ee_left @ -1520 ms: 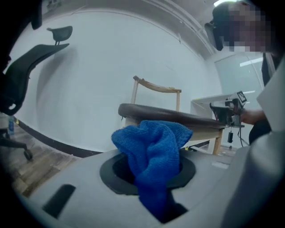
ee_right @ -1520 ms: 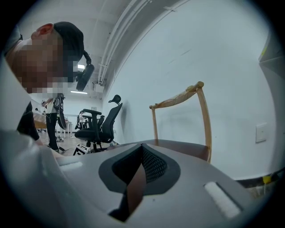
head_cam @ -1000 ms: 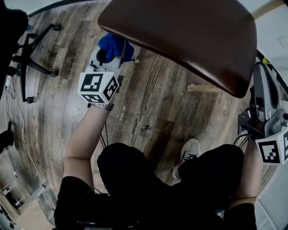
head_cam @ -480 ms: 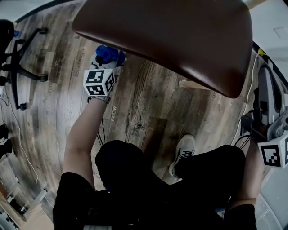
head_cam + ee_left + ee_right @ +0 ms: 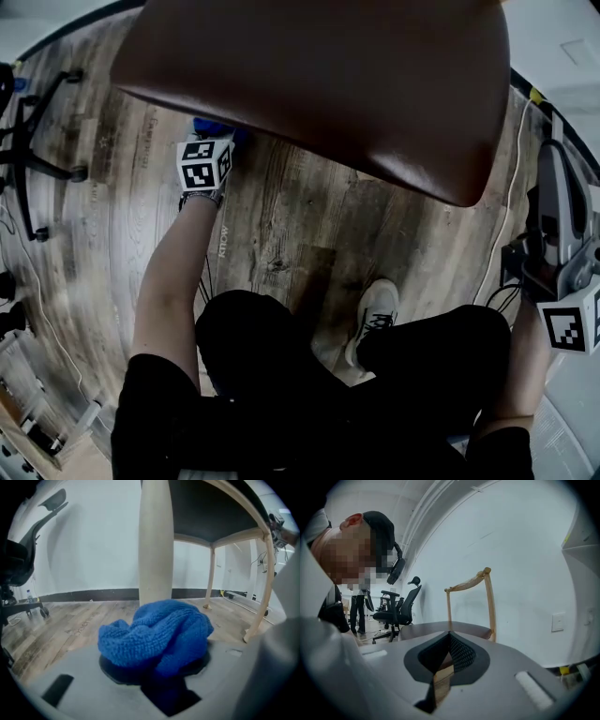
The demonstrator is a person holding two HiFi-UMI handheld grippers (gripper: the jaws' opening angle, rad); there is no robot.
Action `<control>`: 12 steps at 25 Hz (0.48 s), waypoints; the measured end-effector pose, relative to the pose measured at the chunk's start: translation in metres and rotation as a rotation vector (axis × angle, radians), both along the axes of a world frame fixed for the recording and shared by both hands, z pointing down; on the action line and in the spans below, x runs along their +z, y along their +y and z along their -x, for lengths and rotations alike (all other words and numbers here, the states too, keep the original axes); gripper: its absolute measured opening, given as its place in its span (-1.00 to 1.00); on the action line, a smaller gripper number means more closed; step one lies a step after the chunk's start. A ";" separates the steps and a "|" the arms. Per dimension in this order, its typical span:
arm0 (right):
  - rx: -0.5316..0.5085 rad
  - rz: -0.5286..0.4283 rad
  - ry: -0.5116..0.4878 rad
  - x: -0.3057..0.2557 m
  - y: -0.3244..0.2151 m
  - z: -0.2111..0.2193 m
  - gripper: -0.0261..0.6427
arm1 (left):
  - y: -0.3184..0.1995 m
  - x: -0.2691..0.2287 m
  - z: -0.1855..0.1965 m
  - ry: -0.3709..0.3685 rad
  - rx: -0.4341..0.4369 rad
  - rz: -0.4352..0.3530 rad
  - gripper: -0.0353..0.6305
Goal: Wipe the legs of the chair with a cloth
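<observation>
The chair's brown seat (image 5: 319, 84) fills the top of the head view. My left gripper (image 5: 211, 141) reaches low under its left edge, where only a corner of the blue cloth (image 5: 212, 126) shows. In the left gripper view the bunched cloth (image 5: 154, 632) sits pinched in the left gripper (image 5: 157, 670), whose jaws are opening. A pale wooden chair leg (image 5: 157, 541) stands just beyond the cloth; whether they touch is unclear. My right gripper (image 5: 562, 258) hangs at the right, beside the seat. It (image 5: 449, 637) is shut on nothing and faces the seat (image 5: 440, 627).
Two more chair legs (image 5: 210, 576) (image 5: 262, 588) stand farther back. A black office chair (image 5: 37, 159) is on the wooden floor at left. My white shoe (image 5: 375, 319) rests under the seat's near edge. Cables (image 5: 511, 187) run along the right wall.
My left gripper has sunk toward the floor and slid under the seat's edge, so most of the cloth is now hidden in the head view. The right gripper has barely shifted.
</observation>
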State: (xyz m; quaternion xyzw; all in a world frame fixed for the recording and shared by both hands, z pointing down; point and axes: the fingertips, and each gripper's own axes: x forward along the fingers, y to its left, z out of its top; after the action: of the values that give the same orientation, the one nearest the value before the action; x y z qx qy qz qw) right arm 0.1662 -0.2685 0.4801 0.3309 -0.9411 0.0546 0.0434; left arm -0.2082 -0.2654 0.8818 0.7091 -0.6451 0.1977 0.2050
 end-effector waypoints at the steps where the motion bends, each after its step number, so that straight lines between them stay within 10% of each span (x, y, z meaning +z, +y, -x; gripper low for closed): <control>1: 0.004 0.001 0.001 0.001 -0.001 -0.003 -0.90 | 0.000 0.008 0.000 0.005 -0.006 0.024 -0.35; 12: 0.017 -0.002 0.016 0.003 0.000 -0.017 -0.90 | 0.005 0.058 -0.002 0.052 0.008 0.217 -0.37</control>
State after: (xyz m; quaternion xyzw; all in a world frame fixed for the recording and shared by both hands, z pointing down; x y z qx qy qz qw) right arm 0.1836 -0.2689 0.4828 0.3394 -0.9379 0.0516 0.0500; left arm -0.2064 -0.2603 0.9401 0.6900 -0.6116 0.2488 0.2966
